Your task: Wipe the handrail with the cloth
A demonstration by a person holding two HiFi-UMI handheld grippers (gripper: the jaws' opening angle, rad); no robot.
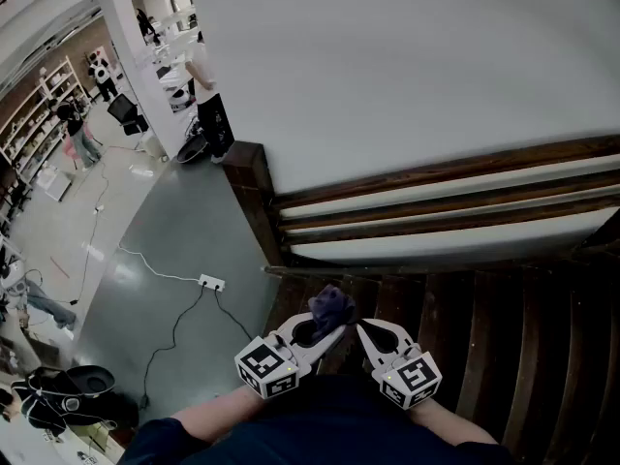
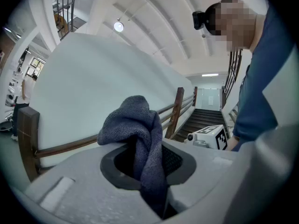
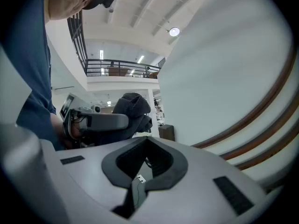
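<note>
A dark wooden handrail point(image 1: 436, 170) runs right from a newel post point(image 1: 250, 168) along a white wall. My left gripper point(image 1: 334, 327) is shut on a crumpled blue-grey cloth point(image 1: 331, 305), low in the head view and short of the rail. The left gripper view has the cloth point(image 2: 138, 125) bunched over the left gripper point(image 2: 142, 148), with the handrail point(image 2: 70, 146) beyond. My right gripper point(image 1: 361, 326) sits just right of it, shut and empty. From the right gripper point(image 3: 146, 143) I see the cloth point(image 3: 131, 107) to its left and the handrail point(image 3: 261, 107) at right.
Two more dark rails point(image 1: 446, 223) lie under the top one. Dark wooden stair treads point(image 1: 504, 337) run under the grippers. Below at left is a grey floor with a power strip point(image 1: 211, 282) and cable, shelves and several people far off.
</note>
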